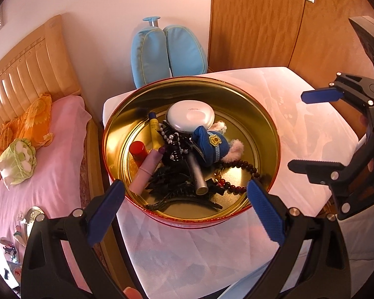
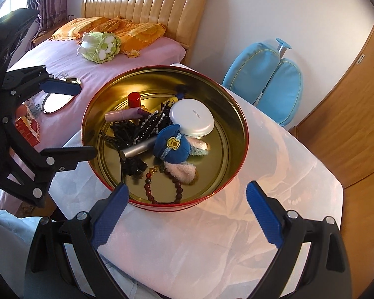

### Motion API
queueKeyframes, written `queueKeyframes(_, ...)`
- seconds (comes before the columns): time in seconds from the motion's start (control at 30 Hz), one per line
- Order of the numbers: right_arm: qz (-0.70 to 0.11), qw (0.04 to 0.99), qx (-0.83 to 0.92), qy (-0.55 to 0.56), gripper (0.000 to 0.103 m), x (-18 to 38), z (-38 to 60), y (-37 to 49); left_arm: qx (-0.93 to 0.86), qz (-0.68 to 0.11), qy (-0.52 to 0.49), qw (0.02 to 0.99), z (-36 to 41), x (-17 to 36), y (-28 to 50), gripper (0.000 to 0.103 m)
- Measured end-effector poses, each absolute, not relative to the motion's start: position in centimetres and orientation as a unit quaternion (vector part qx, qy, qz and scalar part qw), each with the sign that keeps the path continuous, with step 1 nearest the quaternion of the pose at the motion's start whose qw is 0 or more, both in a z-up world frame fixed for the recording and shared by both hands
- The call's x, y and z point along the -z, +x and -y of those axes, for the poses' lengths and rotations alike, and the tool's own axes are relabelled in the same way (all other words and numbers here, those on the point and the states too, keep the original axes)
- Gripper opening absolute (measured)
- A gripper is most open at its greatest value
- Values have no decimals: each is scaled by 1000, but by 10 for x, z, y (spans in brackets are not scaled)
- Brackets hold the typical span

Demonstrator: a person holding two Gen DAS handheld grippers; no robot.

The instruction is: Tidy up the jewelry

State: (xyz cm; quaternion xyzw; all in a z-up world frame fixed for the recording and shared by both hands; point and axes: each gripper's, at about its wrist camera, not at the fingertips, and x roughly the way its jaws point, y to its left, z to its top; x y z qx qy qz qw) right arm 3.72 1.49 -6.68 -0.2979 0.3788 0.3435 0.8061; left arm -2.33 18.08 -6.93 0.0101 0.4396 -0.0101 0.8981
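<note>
Bead bracelet (image 2: 162,186) lies looped in gold tin (image 2: 227,114); dark reddish beads.

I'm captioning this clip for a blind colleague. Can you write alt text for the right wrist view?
A round red tin with a gold inside sits on a white-covered table, holding a beaded bracelet, blue plush toy, white compact, black hair clips and lipstick tubes. The open right gripper hovers at its near rim; the left gripper, also open, is at left.

L gripper (image 1: 185,199): jaws wide apart, nothing betw blue pads, pointing fwd and down. R gripper (image 2: 184,199): same, jaws spread, empty. Both side by side, near each other, not touching. Fingertip (image 1: 132,292) visible at L handle.
</note>
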Motion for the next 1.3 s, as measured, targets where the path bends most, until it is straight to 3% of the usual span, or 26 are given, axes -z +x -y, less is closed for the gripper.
queueKeyframes(1.3, -386, 809, -334, -291, 96, 72, -30, 37, 8, -442, 16, 897, -202, 73, -20, 96)
